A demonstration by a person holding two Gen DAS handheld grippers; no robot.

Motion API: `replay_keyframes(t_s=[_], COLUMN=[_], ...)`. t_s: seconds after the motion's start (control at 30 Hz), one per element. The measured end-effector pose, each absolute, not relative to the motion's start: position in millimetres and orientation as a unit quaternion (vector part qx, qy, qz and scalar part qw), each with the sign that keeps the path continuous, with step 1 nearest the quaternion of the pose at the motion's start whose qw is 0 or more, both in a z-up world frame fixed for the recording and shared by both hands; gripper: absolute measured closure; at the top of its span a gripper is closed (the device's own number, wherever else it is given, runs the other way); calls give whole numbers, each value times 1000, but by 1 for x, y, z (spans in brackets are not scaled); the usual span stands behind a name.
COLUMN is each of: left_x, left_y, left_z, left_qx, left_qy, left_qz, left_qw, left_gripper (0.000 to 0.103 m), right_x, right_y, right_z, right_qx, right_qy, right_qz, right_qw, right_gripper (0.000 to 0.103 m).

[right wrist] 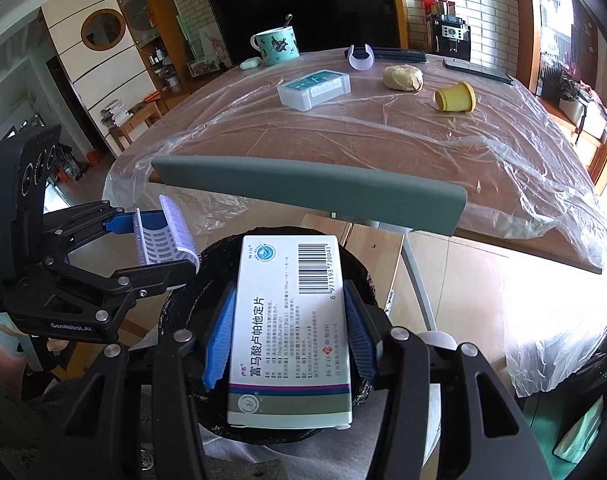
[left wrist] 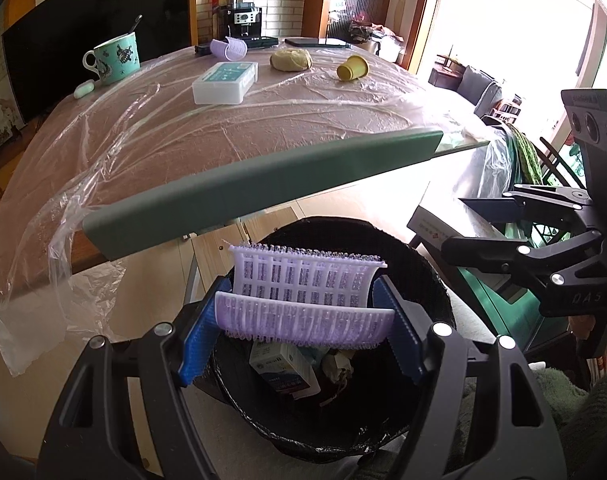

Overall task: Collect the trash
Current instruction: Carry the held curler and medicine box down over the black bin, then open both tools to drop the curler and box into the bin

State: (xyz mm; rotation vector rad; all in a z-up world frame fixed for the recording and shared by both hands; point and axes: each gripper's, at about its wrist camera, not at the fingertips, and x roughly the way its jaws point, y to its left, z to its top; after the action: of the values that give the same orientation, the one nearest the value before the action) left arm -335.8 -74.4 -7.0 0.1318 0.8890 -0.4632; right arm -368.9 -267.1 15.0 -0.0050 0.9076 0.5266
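The left tool (left wrist: 303,316) was closed on a lilac plastic hair roller split open along its length (left wrist: 307,296), its blue pads (left wrist: 195,344) pressing the roller's two ends, directly above a black-lined round trash bin (left wrist: 415,264). Inside the bin lay a small white carton (left wrist: 285,368) and crumpled paper (left wrist: 337,364). The right tool (right wrist: 289,336) was clamped on a white medicine box with a barcode and a grey-green band (right wrist: 291,328), held over the same bin (right wrist: 183,300) just off the near edge of the table (right wrist: 343,136). That table wore a clear plastic sheet (right wrist: 523,168). Well back toward its far edge rested a yellow capsule cup on its side (right wrist: 455,97), a tan crumpled lump (right wrist: 402,77), a white-and-teal flat case (right wrist: 314,89), a second lilac roller (right wrist: 360,58) and a teal patterned mug (right wrist: 275,46).
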Motion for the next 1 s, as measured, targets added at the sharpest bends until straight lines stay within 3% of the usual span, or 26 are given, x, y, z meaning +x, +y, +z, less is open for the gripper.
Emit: replay_keyframes(t_s=[1.0], left_x=[-327], left_y=[-77], left_z=[-50], left_qx=[80], left_qy=[476], left_qz=[-219], left_qw=[848], left_gripper=[29], right_x=[-359], right_y=[-257], right_z=[-26], right_qx=[-7], right_qy=[485], right_qz=[247], right_qw=[839], right_gripper=[53])
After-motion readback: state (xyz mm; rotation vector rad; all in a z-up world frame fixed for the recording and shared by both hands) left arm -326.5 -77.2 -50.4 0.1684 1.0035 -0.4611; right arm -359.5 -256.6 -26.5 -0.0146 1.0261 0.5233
